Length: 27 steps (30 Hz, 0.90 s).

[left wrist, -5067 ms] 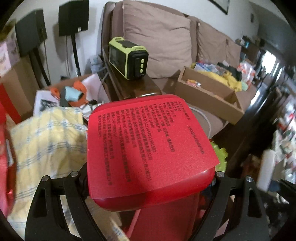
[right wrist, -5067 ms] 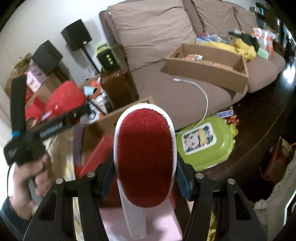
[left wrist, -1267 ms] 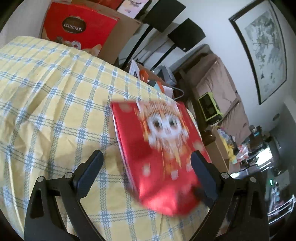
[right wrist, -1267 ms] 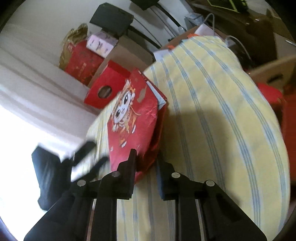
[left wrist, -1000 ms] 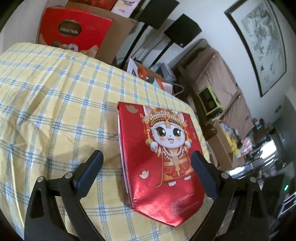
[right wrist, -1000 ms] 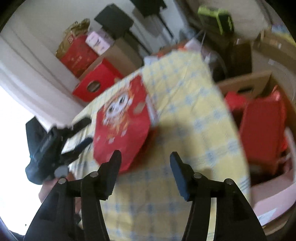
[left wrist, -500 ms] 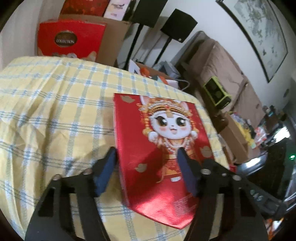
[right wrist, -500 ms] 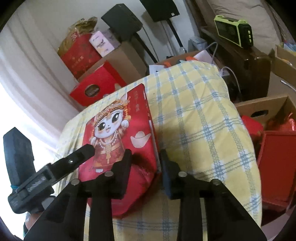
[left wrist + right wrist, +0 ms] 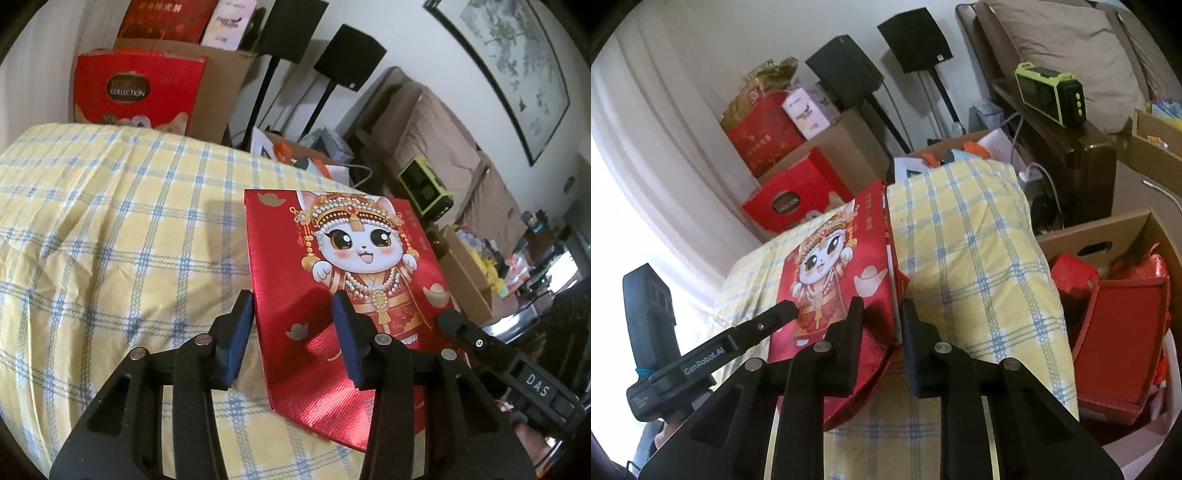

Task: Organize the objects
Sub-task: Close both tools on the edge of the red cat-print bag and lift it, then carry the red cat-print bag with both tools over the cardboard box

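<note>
Both grippers have closed in on the red bag [image 9: 343, 291] since a second ago; then their jaws stood wide, now they are much narrower and have just been closing. The bag itself lies in the same spot, flat on the checked cloth [image 9: 110, 229], cat print up.

Left gripper [image 9: 293, 314]: jaws half closed, straddling the bag's left edge near its bottom. One finger sits outside the edge over the cloth, the other over the red face. Can't tell if the pads actually press on the bag.

Right gripper [image 9: 881, 314]: jaws narrow, set around the bag's right edge, where a white inner layer shows. The edge sits between the pads; contact looks close, but I can't tell if it's a firm pinch.

From the right wrist view the left gripper's finger [image 9: 768, 317] lies across the bag's lower left corner. From the left wrist view the right gripper [image 9: 491, 354] sits at the bag's far lower right.

Around: red "Collection" box [image 9: 136, 92] behind the cloth, two speakers [image 9: 882, 59] on stands, green radio [image 9: 1051, 92] on a dark side table, cardboard box [image 9: 1108, 232] with red items beside the cloth, on the right.
</note>
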{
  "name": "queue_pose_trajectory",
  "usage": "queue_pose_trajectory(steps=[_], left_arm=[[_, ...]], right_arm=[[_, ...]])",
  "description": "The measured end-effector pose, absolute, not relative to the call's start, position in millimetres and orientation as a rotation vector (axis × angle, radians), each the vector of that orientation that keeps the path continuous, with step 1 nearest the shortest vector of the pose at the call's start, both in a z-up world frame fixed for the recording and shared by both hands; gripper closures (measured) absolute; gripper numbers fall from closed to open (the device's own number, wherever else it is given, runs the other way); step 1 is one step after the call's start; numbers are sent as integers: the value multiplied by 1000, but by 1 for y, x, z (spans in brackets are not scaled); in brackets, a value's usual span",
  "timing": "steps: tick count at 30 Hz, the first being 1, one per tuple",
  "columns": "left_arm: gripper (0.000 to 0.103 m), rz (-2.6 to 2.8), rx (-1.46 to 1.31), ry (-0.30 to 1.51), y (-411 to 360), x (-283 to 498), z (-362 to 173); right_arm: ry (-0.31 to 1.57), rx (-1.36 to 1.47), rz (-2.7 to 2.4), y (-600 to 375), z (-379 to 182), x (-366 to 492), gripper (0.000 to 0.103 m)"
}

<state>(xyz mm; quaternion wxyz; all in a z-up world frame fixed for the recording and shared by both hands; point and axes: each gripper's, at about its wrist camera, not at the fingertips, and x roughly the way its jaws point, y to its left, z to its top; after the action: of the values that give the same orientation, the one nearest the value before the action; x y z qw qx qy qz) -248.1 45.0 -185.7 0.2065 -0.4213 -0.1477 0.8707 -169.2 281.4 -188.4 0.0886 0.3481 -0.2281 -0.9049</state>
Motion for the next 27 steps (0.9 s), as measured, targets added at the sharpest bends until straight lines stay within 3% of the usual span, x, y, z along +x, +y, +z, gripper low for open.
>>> queue_pose_trajectory(steps=[18,27], left_arm=[[61,2430,-972,-185,152,-201,-118],[59,2292,-1045,-156,239,-179,-127]], right_arm=[[-758,831,-2823,351,-152,-105,84],[-877,792,-2889,431,-150,-57,84]])
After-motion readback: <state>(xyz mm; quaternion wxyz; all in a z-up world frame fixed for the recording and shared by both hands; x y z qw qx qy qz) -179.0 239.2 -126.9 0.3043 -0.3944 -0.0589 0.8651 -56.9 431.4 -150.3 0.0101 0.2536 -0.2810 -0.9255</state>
